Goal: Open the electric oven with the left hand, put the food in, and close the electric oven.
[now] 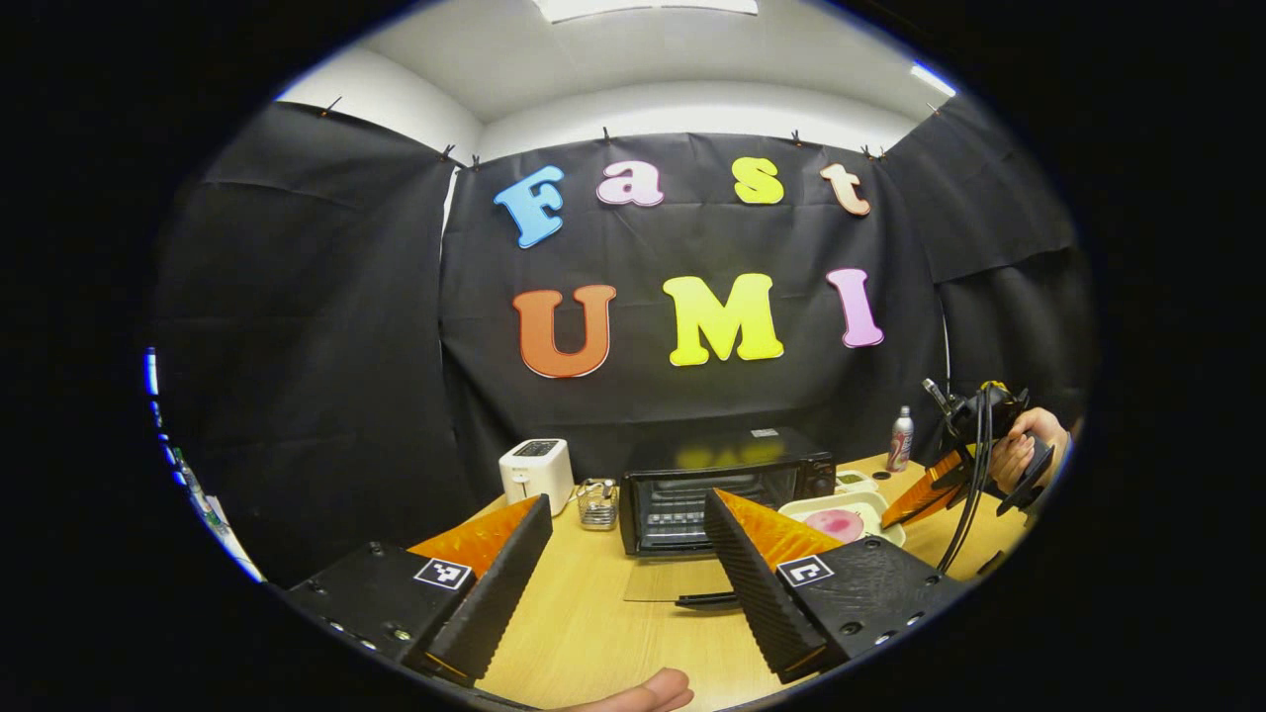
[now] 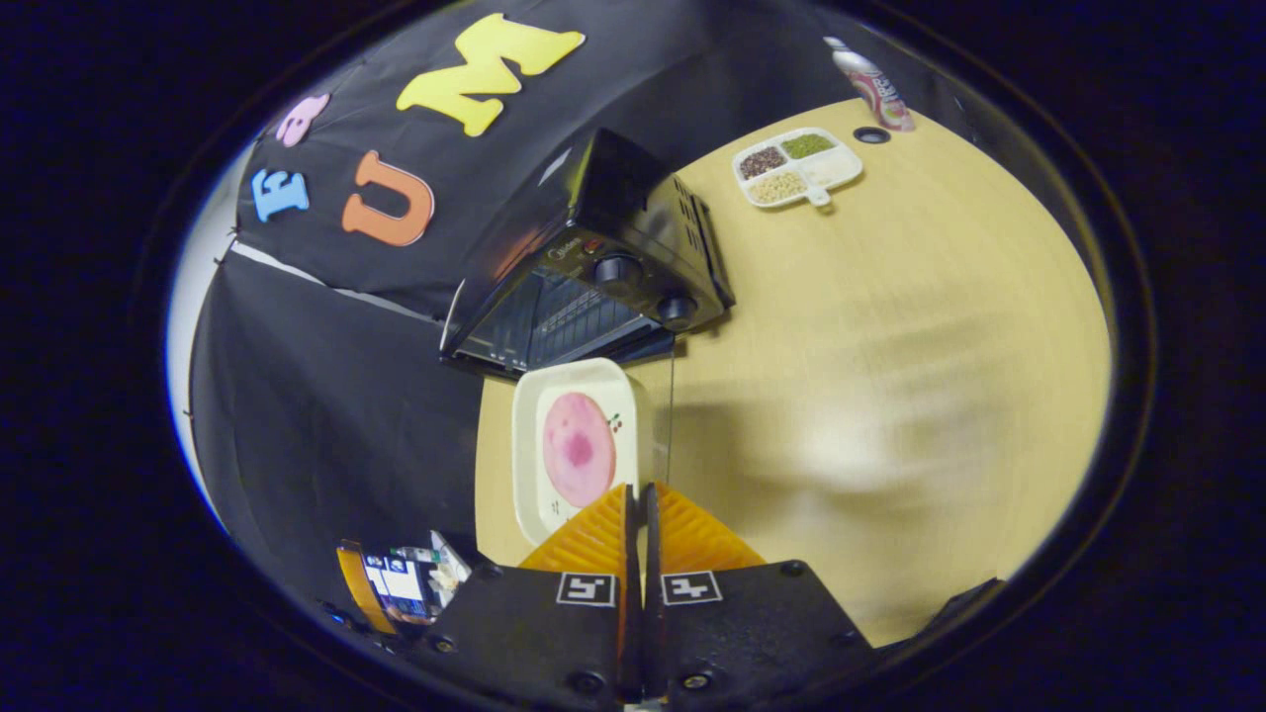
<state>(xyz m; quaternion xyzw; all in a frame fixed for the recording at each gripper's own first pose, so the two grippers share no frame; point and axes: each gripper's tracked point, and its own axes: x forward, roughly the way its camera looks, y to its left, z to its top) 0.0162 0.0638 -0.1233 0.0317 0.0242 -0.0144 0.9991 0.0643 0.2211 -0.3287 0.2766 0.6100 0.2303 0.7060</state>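
Note:
The black electric oven stands mid-table with its glass door folded down flat toward me. My left gripper hovers open in front of the door, holding nothing. A white plate carrying a round pink slice of food hangs in front of the oven, to the right of its door. My right gripper is shut on the plate's rim. From the left gripper view, that plate sits just right of the oven, with the right gripper and a hand behind it.
A white toaster and a small wire rack stand left of the oven. Behind it to the right are a divided tray of grains, a bottle and its cap. A thumb shows at the bottom edge.

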